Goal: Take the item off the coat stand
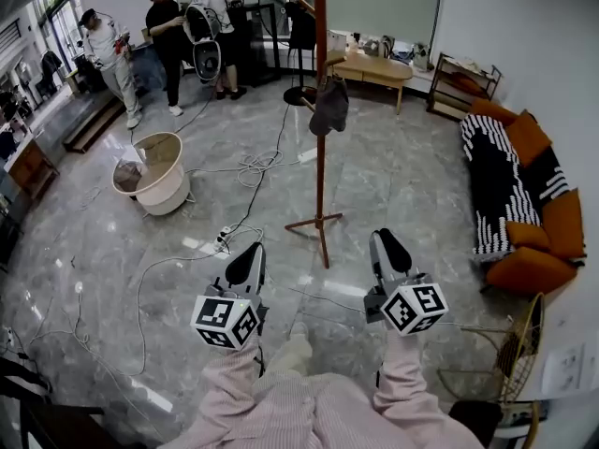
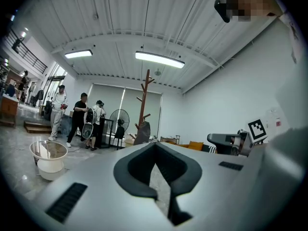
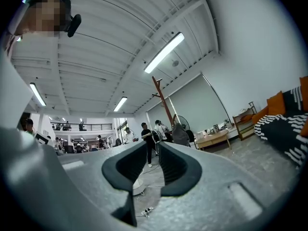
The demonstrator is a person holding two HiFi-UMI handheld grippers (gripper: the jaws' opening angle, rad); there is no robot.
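- A wide room with a grey marble floor (image 1: 393,185), cables (image 1: 257,168) trailing over it and a sofa (image 1: 519,190) at the right.
- Nearest, the left gripper (image 1: 251,255) is closed tip to tip and empty. The right gripper (image 1: 386,241) stands narrowly parted with nothing between its jaws.
- Farther on, well apart from both, the coat stand (image 1: 320,157) carries a dark garment (image 1: 329,108) on a peg.
- At the back stand people (image 1: 168,36).
- Nothing is done yet, I judge: the approach, the grasp and the lift-off all remain.
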